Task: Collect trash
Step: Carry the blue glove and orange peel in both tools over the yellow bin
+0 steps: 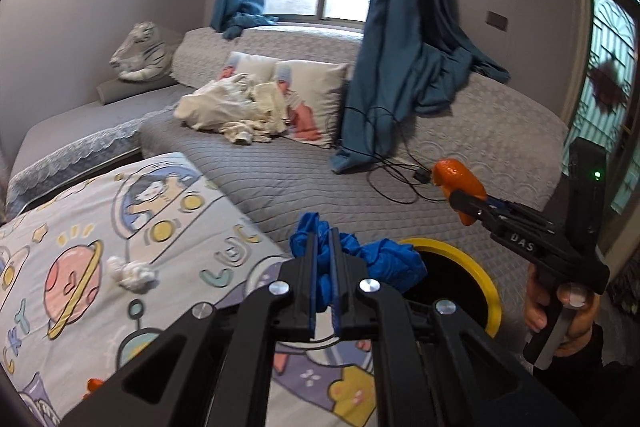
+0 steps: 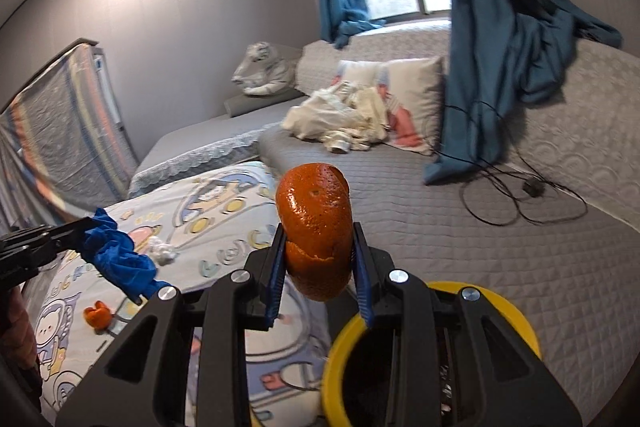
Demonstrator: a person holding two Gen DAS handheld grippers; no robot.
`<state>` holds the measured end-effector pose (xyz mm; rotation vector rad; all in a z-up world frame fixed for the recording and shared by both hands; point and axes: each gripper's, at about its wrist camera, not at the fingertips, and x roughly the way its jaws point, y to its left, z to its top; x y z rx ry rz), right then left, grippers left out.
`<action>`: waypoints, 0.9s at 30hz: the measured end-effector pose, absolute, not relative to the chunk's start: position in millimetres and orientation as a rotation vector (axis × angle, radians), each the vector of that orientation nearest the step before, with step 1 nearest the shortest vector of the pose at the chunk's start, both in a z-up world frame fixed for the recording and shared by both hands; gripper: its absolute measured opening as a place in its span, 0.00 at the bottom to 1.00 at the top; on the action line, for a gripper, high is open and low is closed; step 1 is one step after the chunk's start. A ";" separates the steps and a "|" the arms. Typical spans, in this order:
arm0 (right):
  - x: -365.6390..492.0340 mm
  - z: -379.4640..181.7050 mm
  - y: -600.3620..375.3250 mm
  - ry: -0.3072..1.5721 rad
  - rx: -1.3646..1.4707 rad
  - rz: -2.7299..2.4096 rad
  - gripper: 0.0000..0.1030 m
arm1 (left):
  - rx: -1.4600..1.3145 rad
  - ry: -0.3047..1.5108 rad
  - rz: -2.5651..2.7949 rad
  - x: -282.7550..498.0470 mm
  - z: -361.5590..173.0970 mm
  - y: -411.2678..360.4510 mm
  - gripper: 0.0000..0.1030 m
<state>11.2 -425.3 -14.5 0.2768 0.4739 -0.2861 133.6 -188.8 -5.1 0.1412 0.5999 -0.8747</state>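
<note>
Orange peel (image 2: 316,231) is gripped upright in the right tongs (image 2: 318,259), just above and beside the yellow-rimmed bin (image 2: 520,311). Blue crumpled wrap (image 1: 384,259) is clamped in the closed left tongs (image 1: 325,267), slightly farther from the bin's mouth. 2 scraps are left on the bed (image 2: 440,227).

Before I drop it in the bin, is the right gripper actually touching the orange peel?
Touching. The right wrist view shows the right gripper with both blue pads pressed against the orange peel, held up clear of the bed.

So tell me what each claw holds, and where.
Left claw pinches the crumpled blue glove by one fold; right claw clamps the orange peel across its lower sides.
</note>
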 end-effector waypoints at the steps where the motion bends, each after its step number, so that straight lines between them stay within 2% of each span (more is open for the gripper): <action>1: 5.7 -18.0 -432.6 0.478 0.286 -0.306 0.28 | 0.154 0.598 -0.893 130.5 -5.9 -198.5 0.04; 13: -45.9 -68.6 -495.6 0.547 0.389 -0.446 0.28 | 0.277 0.622 -1.074 93.5 -30.7 -297.3 0.04; 27: -52.9 -109.8 -526.4 0.625 0.472 -0.477 0.28 | 0.325 0.802 -1.124 102.5 -107.6 -373.7 0.05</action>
